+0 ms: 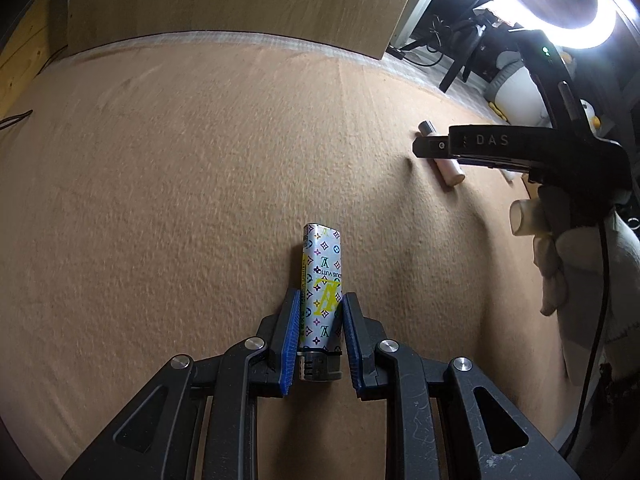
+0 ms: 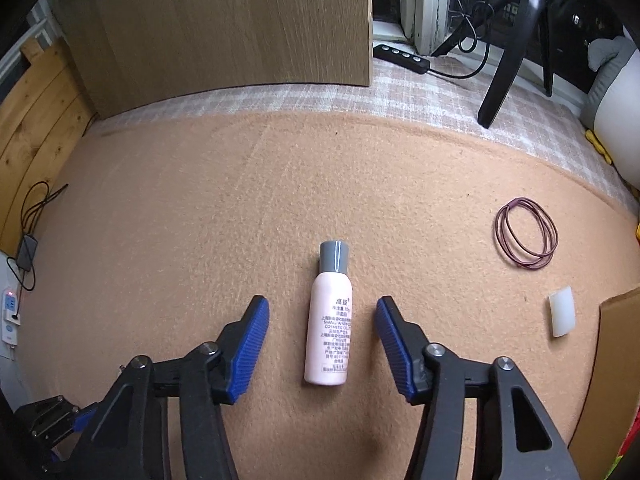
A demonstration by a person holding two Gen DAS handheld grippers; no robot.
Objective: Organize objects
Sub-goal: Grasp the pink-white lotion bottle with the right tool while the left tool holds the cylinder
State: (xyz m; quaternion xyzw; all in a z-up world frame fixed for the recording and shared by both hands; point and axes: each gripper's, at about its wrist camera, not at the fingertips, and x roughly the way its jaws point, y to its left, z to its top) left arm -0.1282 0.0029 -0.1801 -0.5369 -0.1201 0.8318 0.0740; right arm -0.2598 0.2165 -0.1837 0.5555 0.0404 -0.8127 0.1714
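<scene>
A white lighter (image 1: 322,280) with a coloured monogram print sits between the blue pads of my left gripper (image 1: 320,300), which is shut on it above the tan felt mat (image 1: 180,180). Its metal head points back toward the camera. A pink bottle (image 2: 330,320) with a grey cap lies on the mat, cap pointing away. My right gripper (image 2: 323,304) is open and straddles the bottle, with a gap on each side between pad and bottle. The left wrist view shows the same bottle (image 1: 450,170) at the right, partly hidden under the right tool held by a gloved hand (image 1: 560,248).
A purple hair-tie loop (image 2: 526,232) and a small white translucent piece (image 2: 562,316) lie on the mat at the right. A cardboard edge (image 2: 616,360) stands beyond them. A wooden panel (image 2: 224,20), a tripod (image 2: 508,60) and a ring light (image 1: 560,8) stand at the back.
</scene>
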